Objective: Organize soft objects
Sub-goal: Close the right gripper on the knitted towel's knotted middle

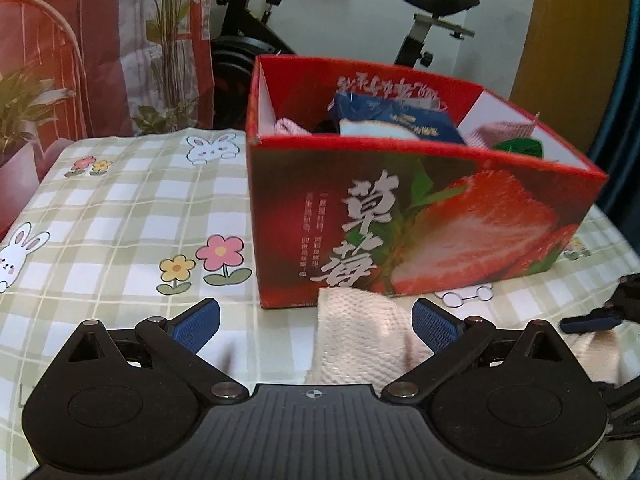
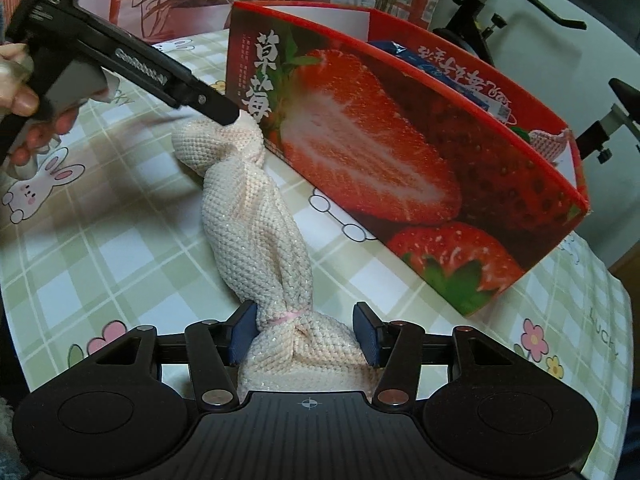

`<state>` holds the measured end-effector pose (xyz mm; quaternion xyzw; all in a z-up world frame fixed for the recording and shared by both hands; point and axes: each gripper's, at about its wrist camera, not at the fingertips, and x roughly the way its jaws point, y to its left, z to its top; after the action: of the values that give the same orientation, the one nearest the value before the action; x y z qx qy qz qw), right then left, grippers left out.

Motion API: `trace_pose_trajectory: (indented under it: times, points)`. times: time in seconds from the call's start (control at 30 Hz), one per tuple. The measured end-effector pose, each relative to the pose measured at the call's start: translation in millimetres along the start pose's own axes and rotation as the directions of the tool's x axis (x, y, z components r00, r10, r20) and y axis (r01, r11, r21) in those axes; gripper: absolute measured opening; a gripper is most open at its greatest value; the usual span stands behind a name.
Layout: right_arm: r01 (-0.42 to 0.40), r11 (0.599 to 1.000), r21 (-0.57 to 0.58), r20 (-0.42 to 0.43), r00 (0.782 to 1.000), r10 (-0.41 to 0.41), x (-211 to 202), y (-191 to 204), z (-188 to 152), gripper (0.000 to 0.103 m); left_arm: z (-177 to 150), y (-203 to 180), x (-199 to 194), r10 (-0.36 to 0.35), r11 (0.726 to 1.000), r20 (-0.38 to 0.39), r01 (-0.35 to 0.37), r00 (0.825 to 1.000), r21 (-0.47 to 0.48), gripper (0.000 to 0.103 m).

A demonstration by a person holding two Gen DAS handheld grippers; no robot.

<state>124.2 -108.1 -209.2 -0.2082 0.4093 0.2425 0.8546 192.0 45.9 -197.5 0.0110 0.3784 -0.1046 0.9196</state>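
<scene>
Right wrist view: a cream knitted cloth [image 2: 256, 216], twisted into a rope and tied with a thin pink band [image 2: 289, 315], lies on the table [image 2: 120, 248] along the front of a red strawberry box [image 2: 400, 152]. Its near, banded end sits between the fingers of the right claw [image 2: 305, 336], which stands partly open; the left pad [image 2: 244, 332] touches the cloth, the right pad [image 2: 368, 336] stands just clear. At the cloth's far end, by the box's corner, the left claw [image 2: 230, 116] comes down, gripped by a person's hand [image 2: 24, 92]. Whether it pinches the cloth cannot be told from this side.

Left wrist view: the left claw [image 1: 316, 320] is wide open, its blue pads [image 1: 198, 322] apart on either side of the cloth [image 1: 356, 340], just before the box [image 1: 400, 216]. Inside the box lie a blue packet [image 1: 396, 118] and pink cloths [image 1: 500, 132].
</scene>
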Motion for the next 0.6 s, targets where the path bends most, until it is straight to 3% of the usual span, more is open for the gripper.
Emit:
trace_pose_trajectory:
  times: [0.47, 0.6]
  points:
    - [0.076, 0.996, 0.049, 0.013, 0.997, -0.076, -6, -30, -9, 0.052, -24, -21, 2, 0.067, 0.983, -0.056, -0.057, 0.996, 0.176, 0.103]
    - [0.077, 0.993, 0.093, 0.028, 0.996, -0.080, -7, -33, -12, 0.052, -35, -21, -2, 0.074, 0.983, -0.075, -0.060, 0.994, 0.172, 0.103]
